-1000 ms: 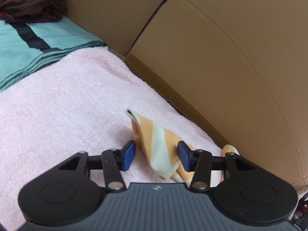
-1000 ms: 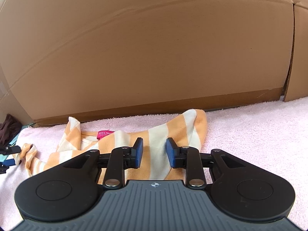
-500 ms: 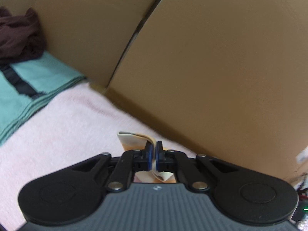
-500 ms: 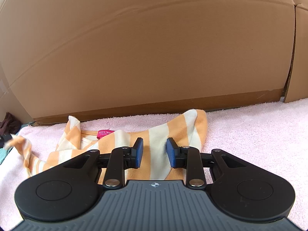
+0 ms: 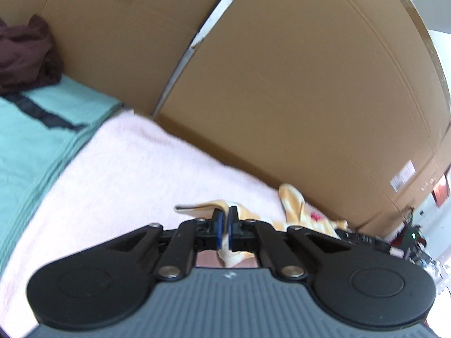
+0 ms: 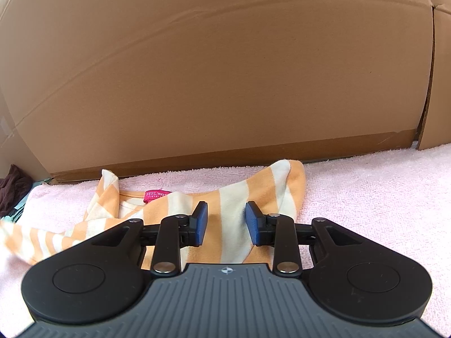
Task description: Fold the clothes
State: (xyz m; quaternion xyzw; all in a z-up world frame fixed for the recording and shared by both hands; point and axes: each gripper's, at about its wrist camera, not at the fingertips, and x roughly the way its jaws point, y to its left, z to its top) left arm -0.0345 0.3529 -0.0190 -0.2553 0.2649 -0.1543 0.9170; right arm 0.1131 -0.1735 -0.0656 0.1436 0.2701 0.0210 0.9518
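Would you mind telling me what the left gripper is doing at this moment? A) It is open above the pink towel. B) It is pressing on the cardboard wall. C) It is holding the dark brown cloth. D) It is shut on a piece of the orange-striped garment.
D: in the left wrist view the left gripper has its blue pads closed together with the orange-striped garment pinched between them.

Both my wrist cams look low, close over the pink towel (image 6: 366, 186) toward cardboard (image 5: 282, 90); both share the striped garment (image 6: 234, 197), left view blurry.
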